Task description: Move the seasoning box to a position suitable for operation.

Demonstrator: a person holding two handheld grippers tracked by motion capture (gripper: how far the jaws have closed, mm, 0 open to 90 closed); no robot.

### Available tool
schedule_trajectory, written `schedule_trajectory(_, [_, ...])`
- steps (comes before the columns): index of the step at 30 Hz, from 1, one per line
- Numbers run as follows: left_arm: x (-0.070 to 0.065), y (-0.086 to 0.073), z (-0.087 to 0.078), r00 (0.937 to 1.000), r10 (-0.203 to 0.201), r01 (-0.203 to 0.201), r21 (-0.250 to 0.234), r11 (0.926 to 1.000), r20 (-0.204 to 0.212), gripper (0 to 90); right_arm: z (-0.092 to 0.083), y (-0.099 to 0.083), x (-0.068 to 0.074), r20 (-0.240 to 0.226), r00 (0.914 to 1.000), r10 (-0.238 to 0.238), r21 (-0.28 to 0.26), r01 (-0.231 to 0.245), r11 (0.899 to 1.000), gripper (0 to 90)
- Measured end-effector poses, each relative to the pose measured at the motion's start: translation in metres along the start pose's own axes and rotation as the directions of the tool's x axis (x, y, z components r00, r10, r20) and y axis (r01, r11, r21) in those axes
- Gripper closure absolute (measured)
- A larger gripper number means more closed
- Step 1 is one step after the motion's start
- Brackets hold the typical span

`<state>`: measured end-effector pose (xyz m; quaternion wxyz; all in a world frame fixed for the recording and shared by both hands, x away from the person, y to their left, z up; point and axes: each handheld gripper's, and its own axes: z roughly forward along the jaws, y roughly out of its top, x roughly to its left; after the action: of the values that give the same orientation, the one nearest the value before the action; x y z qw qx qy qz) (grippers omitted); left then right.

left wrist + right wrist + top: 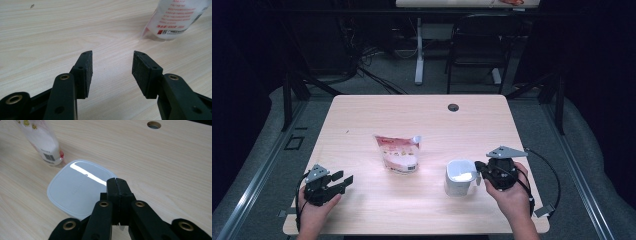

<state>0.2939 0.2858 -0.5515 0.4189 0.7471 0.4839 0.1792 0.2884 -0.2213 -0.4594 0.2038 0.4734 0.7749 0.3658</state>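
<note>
Just under shut right tongs [117, 181]: white container [75, 187].

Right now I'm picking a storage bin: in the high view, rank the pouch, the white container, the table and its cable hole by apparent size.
1. Table, by far the largest.
2. Pouch and white container: they look about alike, so I won't rank them.
3. Cable hole, the smallest.

Bare tabletop [362, 115] lay across the frame's upper half; only the pouch [398, 154] and white container [460, 178] blocked mid-frame.
</note>
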Motion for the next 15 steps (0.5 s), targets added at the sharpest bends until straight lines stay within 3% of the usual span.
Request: schedule_trajectory(15, [0.001,0.0,-0.0006,1.0,-0.003,0.003,0.0,1.0,0.0,51.3,0.0104,-0.0068,-0.0028,-0.029,0.9989,0.036,0.002,-0.036,0.999,90.0])
